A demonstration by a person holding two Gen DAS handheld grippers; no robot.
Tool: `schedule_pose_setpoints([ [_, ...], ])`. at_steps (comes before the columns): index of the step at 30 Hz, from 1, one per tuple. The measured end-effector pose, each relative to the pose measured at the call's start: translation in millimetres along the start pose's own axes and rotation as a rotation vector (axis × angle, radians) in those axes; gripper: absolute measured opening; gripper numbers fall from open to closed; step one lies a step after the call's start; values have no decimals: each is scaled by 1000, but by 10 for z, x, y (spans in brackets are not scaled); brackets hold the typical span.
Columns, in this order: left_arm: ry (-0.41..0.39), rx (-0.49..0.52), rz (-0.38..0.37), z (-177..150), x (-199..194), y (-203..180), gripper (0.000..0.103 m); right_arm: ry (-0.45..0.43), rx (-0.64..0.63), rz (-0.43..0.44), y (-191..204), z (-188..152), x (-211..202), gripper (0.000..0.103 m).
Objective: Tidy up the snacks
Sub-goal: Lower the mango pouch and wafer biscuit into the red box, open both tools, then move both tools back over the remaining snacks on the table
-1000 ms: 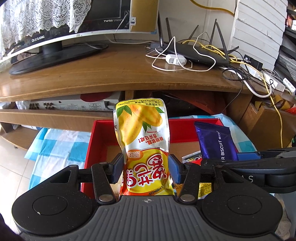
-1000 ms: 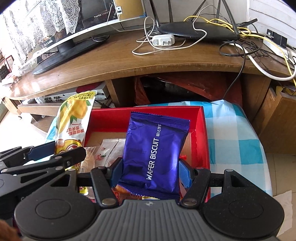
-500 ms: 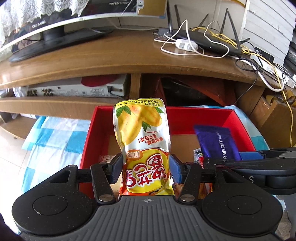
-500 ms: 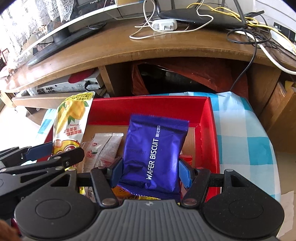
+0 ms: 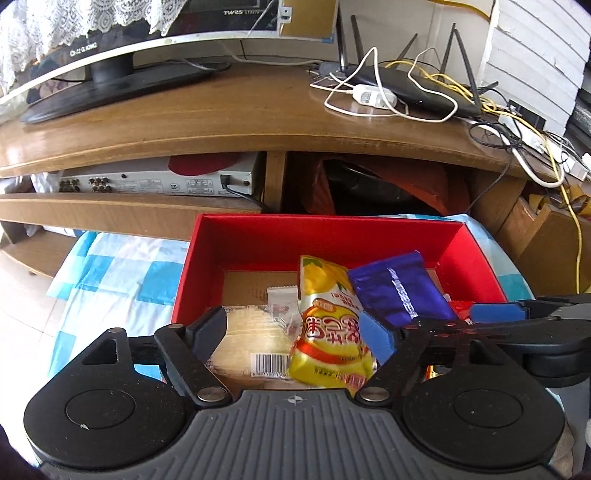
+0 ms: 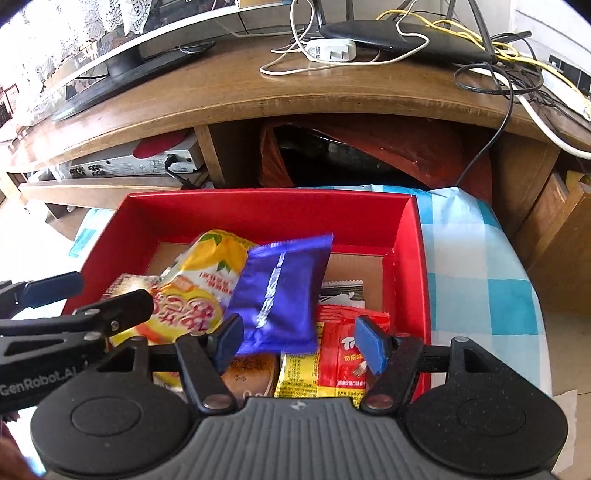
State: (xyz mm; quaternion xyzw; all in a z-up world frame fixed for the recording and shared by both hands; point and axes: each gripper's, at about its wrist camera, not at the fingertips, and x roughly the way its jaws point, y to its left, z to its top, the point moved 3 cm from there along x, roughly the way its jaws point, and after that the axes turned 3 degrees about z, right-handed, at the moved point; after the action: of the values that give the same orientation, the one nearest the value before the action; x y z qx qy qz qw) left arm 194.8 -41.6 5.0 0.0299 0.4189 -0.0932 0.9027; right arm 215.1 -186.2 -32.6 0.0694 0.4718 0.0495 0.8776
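Cabinet: wooden TV cabinet [image 5: 229, 122] fills the room beyond both grippers, its curved top carrying everything below.
Monitor: black screen [image 5: 110, 62] on a stand, far left on the cabinet top, lace draped over it.
Cloth: blue-and-white checked cloth [image 6: 476, 280] under the box, showing on both sides of the grippers.
Box: red box [image 5: 332, 236] directly ahead of and below both grippers, cardboard floor inside.
Router: black router [image 6: 402, 35] with white and yellow cables, far right.
Player: silver player [image 5: 155, 181] on the shelf beneath.
Yellow pouch: yellow pouch [image 5: 328, 332] lying in the box, released.
Blue packet: blue packet [image 6: 280, 291] loose in the box, overlapping the pouch.
Left gripper [image 5: 295, 332]: jaws opening, wide apart, pressing nothing.
Right gripper [image 6: 299, 345]: jaws opening, clear of the packet.
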Motion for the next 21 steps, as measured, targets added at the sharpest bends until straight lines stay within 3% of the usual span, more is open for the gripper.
schedule_pose_setpoints([
  [13,57,26,-101,-394,-417,0,88,8,-28,25,107,-498,-568,70],
  [21,152,105,-246,-668,-393,-78,96,44,-1,31,13,-805,-768,70],
])
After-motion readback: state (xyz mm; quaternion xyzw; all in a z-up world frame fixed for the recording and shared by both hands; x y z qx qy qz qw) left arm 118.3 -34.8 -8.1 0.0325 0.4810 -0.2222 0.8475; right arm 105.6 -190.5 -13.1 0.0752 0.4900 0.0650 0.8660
